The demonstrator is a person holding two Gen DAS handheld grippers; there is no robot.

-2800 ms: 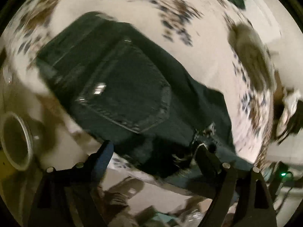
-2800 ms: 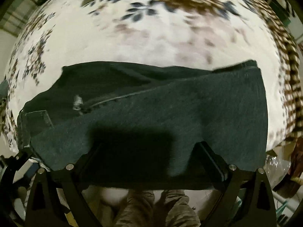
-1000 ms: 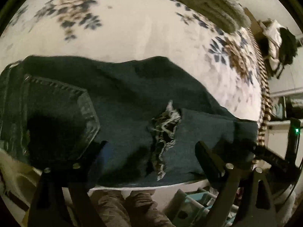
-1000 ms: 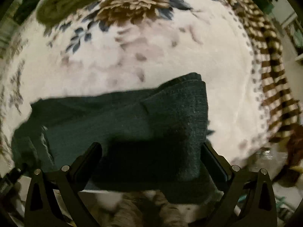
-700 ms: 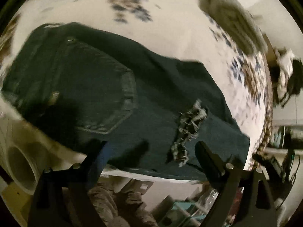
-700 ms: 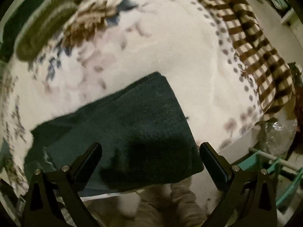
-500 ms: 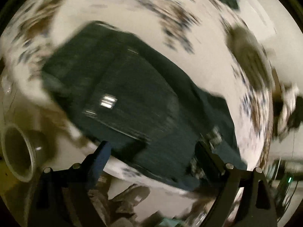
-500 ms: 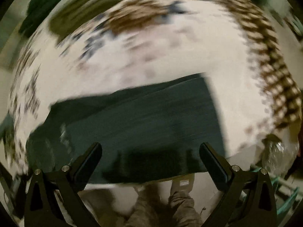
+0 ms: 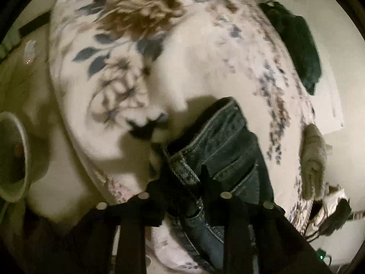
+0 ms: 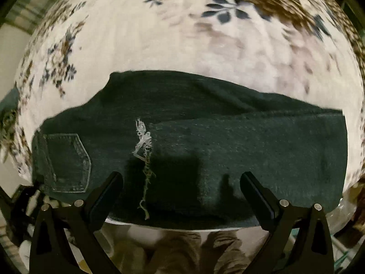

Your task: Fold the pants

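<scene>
While the left gripper pinches the pants waistband, right gripper gapes empty; heavy limp denim suits hem grasps.

Legible text, labels, brands, numbers, signs: none in either view.

- Pants: dark denim, no readable tag or brand patch. The back pocket, at the pants' left end in the right wrist view, carries plain stitching only, no lettering. The waistband in the left wrist view shows seams and stitching, no label that can be read.
- Bedspread under the pants: floral print only, no words or numbers.
- Small green light, low and right of the pants in the left wrist view: a glowing dot, no marking legible beside it.
</scene>
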